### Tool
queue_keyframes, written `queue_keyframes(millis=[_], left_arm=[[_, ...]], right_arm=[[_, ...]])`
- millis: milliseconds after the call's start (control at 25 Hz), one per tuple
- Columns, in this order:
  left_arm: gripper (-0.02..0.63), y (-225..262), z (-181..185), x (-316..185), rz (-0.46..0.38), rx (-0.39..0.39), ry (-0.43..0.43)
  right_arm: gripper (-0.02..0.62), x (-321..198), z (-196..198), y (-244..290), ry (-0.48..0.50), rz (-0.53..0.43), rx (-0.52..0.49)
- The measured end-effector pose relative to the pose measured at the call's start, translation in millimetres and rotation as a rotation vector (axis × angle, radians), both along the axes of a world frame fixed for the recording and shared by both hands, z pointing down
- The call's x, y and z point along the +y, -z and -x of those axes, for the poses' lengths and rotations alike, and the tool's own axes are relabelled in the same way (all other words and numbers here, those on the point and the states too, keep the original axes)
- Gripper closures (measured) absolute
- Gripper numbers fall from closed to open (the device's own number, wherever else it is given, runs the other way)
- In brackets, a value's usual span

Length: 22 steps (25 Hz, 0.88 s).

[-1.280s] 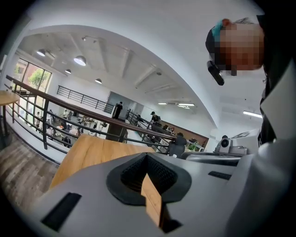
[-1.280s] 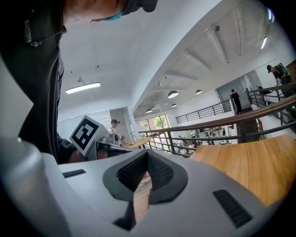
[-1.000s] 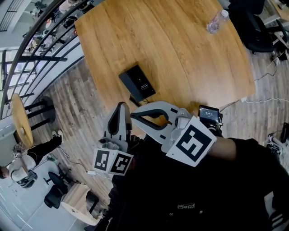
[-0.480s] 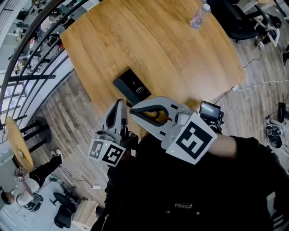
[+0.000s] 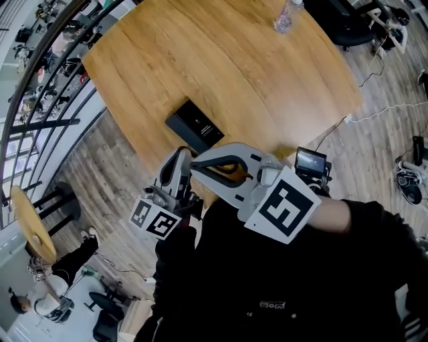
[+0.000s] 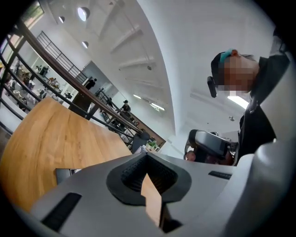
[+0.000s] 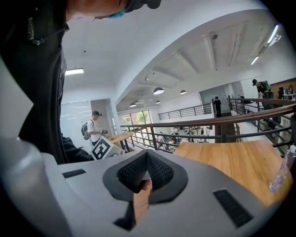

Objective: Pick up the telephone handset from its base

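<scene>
The black telephone point(image 5: 195, 125) lies flat on the wooden table point(image 5: 254, 73), near its front left edge; I cannot tell the handset from its base. A dark corner of the telephone point(image 6: 64, 174) shows past the left gripper's jaw. My left gripper point(image 5: 181, 155) hovers just short of the table edge, below the phone, with its jaws together and nothing between them. My right gripper point(image 5: 196, 162) is beside it, its tips pointing left and closed on nothing. Both grippers are apart from the phone. In their own views the left gripper point(image 6: 147, 156) and right gripper point(image 7: 147, 153) show pads meeting.
A clear plastic bottle point(image 5: 283, 16) lies at the table's far edge, also seen as the bottle point(image 7: 280, 175). A metal railing point(image 5: 47, 87) runs along the left. A black office chair point(image 5: 351, 23) stands at the back right, and a cable point(image 5: 381, 117) crosses the floor.
The left gripper has sunk a little and tilted, its marker cube swinging left. The right gripper has hardly moved. The head view has shifted, so table and phone sit slightly higher.
</scene>
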<state>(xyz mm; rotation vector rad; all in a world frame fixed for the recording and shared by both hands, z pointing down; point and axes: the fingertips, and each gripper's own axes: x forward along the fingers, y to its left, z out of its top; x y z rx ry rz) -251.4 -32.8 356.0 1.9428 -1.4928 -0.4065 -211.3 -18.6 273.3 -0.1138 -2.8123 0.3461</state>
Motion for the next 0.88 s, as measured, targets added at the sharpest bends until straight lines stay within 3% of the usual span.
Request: queue_keyframes(millis=[200,640,880], left_arm=[[0.601,-15.7,12.6,2.3,-0.037,0.022,-0.076],[0.601,-89.4,37.8,6.1,0.113,0.016,-0.115],[0.601,-101.4,31.8,-4.2,0.141,0.045,-0.131]], right_arm=[[0.578,5.8,4.0,1.5,0.011,-0.036,0.013],[0.578,7.4,9.7,-1.2,-0.01,-0.02,-0.007],[0.578,-2.0,5.6,-10.1,-0.017,0.004,0.03]])
